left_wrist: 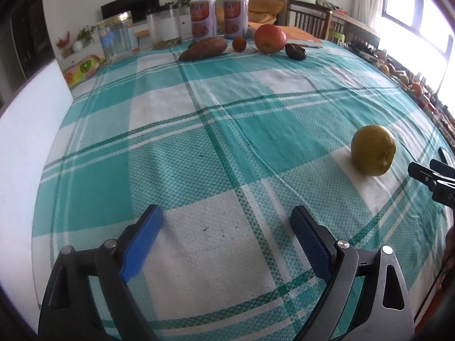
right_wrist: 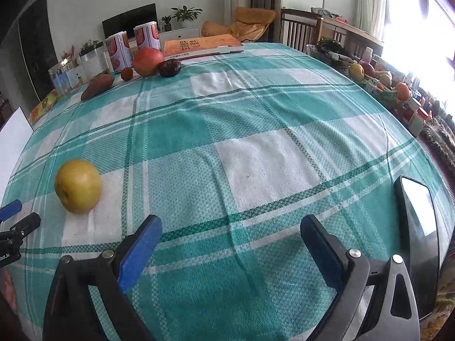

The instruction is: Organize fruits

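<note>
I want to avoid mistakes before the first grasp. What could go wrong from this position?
1. The yellow pear is round and stands free on the tablecloth; a push from one pad could roll it away.
2. It lies between the open left tool and the open right tool; both reaching might collide.
3. The phone lies beside the right tool and might get knocked.

Daylight pours in from the window at 2 o'clock, blown out to white glare. The tablecloth is bright and mostly sharp, with soft shadows. Fisheye bending and dark vignetting crowd both views' edges.
</note>
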Demonstrator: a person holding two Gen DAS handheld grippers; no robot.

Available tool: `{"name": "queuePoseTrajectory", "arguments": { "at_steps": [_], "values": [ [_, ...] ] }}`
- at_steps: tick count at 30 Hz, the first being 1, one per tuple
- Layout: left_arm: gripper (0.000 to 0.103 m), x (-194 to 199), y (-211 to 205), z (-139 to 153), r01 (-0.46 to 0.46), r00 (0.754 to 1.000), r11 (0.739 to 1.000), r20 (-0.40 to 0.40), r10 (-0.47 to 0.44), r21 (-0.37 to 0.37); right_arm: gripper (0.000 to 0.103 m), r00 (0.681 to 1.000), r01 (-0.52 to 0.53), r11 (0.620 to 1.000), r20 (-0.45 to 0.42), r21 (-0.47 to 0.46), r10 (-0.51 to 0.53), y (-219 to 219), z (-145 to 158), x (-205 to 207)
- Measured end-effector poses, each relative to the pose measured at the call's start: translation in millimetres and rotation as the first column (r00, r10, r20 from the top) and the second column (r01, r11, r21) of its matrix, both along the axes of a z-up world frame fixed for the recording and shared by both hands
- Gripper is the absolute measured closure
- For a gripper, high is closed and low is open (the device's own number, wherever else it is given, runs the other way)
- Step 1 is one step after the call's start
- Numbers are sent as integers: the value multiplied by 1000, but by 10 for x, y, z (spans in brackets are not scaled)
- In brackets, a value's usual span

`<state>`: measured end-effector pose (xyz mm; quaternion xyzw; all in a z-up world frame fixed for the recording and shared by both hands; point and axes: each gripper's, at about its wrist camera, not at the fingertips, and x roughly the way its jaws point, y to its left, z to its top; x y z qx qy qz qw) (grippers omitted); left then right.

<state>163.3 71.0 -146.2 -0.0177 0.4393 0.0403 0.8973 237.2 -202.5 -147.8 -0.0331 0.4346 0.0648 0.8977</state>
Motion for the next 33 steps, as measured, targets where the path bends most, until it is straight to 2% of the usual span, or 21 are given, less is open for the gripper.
{"name": "queuePoseTrajectory", "arguments": {
  "at_steps": [1, 9, 33],
  "values": [
    [10, -3, 1, 2, 0, 1000, 1000, 0, 0, 0, 4, 1000, 0, 1000, -21, -10, 0, 10, -28, 22],
    [8, 5, 0, -5, -2, 1000, 1000, 0, 2, 0, 0, 1000, -4, 1000, -27, -11, 4, 19, -49, 32],
    [8, 5, -2, -5, -2, 1000, 1000, -1, 2, 0, 0, 1000, -5, 1000, -28, -9, 5, 24, -46, 28]
  ]
}}
